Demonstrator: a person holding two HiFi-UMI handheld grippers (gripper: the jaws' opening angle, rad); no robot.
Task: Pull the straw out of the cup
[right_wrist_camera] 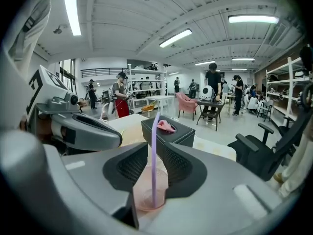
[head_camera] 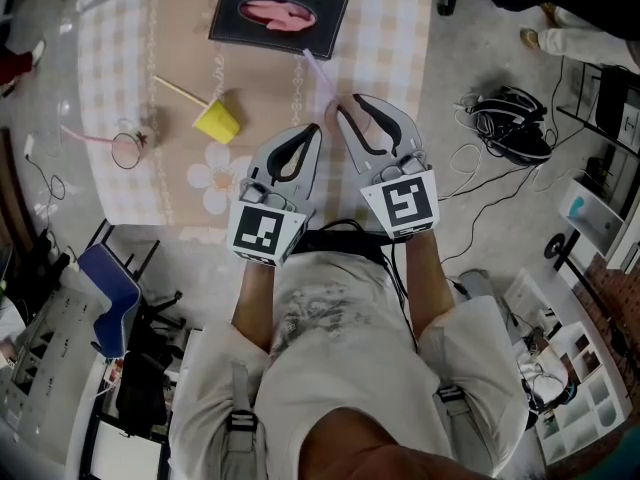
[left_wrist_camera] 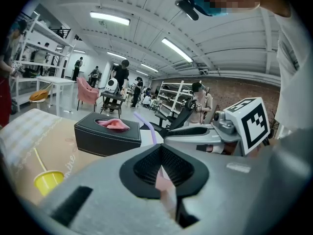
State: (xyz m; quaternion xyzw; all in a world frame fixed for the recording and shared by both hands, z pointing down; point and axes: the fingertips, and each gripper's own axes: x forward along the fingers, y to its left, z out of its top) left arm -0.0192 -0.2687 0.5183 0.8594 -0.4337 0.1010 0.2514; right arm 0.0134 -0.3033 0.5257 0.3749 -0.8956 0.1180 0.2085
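Observation:
A pale pink cup (right_wrist_camera: 146, 192) stands on the checked table (head_camera: 120, 38) with a purple straw (right_wrist_camera: 154, 151) upright in it. My right gripper (right_wrist_camera: 155, 147) is open around the straw, with a gap on each side of it, and the cup sits low between its jaws. My left gripper (left_wrist_camera: 160, 148) is to the left of it, its tips together and pinching the pink cup's wall (left_wrist_camera: 165, 190). In the head view both grippers (head_camera: 316, 131) (head_camera: 348, 103) meet at the cup (head_camera: 330, 118) near the table's front right, and the straw (head_camera: 318, 73) leans away.
A black tissue box (head_camera: 279, 15) with pink tissue sits at the table's far edge. To the left, a yellow cup (head_camera: 218, 121) lies on its side with a stick-like straw. A clear cup (head_camera: 128, 148) with a pink straw is farther left. A black chair (right_wrist_camera: 266, 151) stands to the right.

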